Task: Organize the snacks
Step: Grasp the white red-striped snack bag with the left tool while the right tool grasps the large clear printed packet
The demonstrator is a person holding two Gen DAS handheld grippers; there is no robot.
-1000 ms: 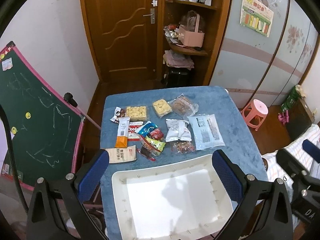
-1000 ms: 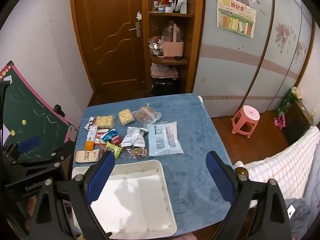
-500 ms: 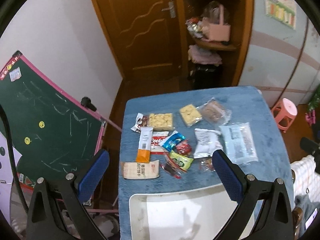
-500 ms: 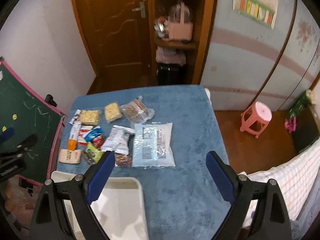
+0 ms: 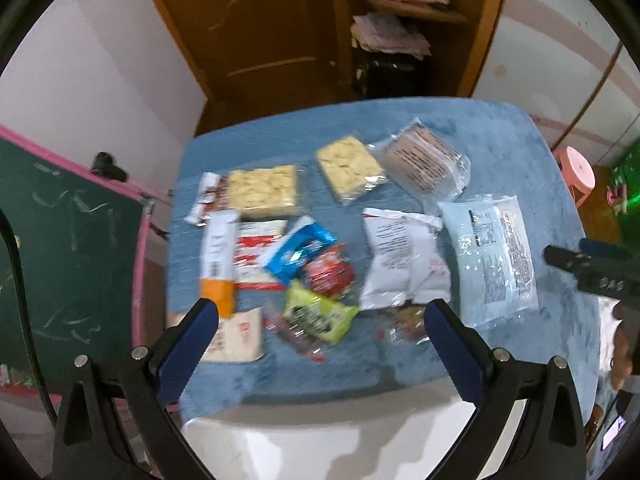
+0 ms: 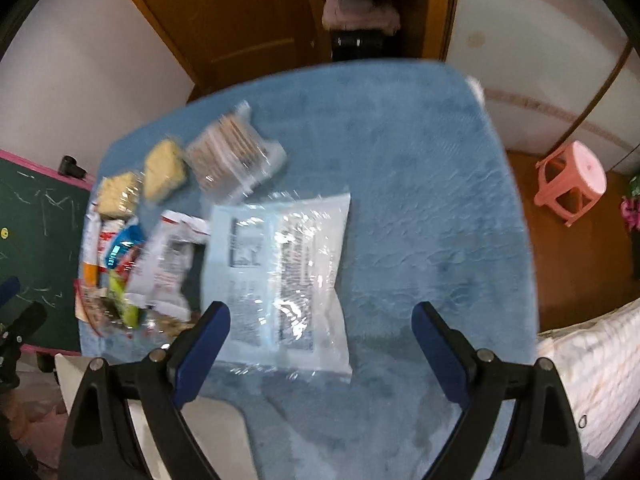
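- Snacks lie spread out flat on the blue table [image 6: 420,168], and none of them is in the white tray [image 5: 320,440] yet, so the sorting looks like it is only starting.
- The right gripper [image 6: 320,324] has its jaws wide apart and holds nothing.
- The big pale blue bag [image 6: 280,280] lies right in front of it, between the two blue fingers [image 6: 204,344] and a bit toward the left one.
- The bag's long side runs away from the gripper, toward the far end of the table, and its near short edge sits closest to the jaws.
- I think this bag is the next thing to be picked up, and the right gripper is the nearer one for it.
- The left gripper [image 5: 320,316] is also spread open and empty.
- It hangs over the small packets, with the green packet [image 5: 316,316] just ahead between its fingers.
- The white bag [image 5: 404,260] lies just beside the pale blue one, on its left.
- Two yellow cracker packs [image 5: 262,192] and a brown biscuit pack [image 5: 424,164] sit farther off, near the far edge.
- The tray sits at the near end of the table, under the left gripper, so a snack would have to come back toward the person to go in.
- Both pictures are blurry, so small words on the packs cannot be read.
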